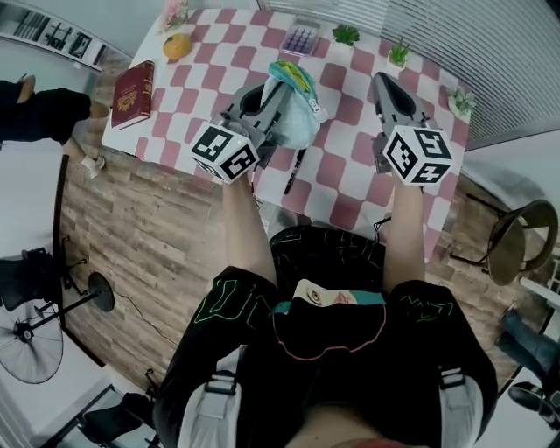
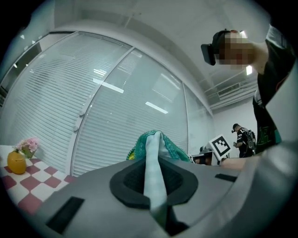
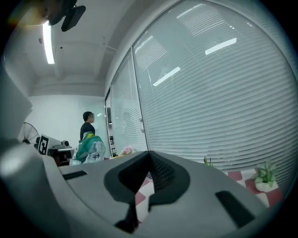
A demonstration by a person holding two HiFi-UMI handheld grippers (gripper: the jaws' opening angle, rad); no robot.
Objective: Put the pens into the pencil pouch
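Pencil pouch (image 1: pixel 293 101): pale blue and green fabric, held up over the checked table (image 1: pixel 350 175) near its front edge. In the left gripper view a fold of the pouch (image 2: pixel 153 153) runs straight down between the jaws, with the green part bunched above them. The right gripper view shows the same pouch (image 3: pixel 88 148) off to its left.

Pen (image 1: pixel 295 171): one dark pen lies flat on the table, just below the pouch as the head view shows it, close to the table's near edge. It is outside the pouch and nothing touches it.

Left tool (image 1: pixel 273 90): jaws pressed together on the pouch fabric, pinching it (image 2: pixel 154 172).

Right tool (image 1: pixel 385 83): held over the right half of the table, well apart from the pouch. Its jaws are pressed together with nothing between them (image 3: pixel 149 174); only the table's checks show past them.

Other items on the table:
- A red book (image 1: pixel 133 94) at the left edge.
- An orange fruit (image 1: pixel 177 45) and pink flowers (image 1: pixel 175 13) at the far left corner.
- A keypad-like item (image 1: pixel 302 37) at the far edge.
- Three small potted plants (image 1: pixel 346 35) (image 1: pixel 398 54) (image 1: pixel 461 101) along the far and right sides.

A stool (image 1: pixel 516 241) stands on the floor to the right of the table.
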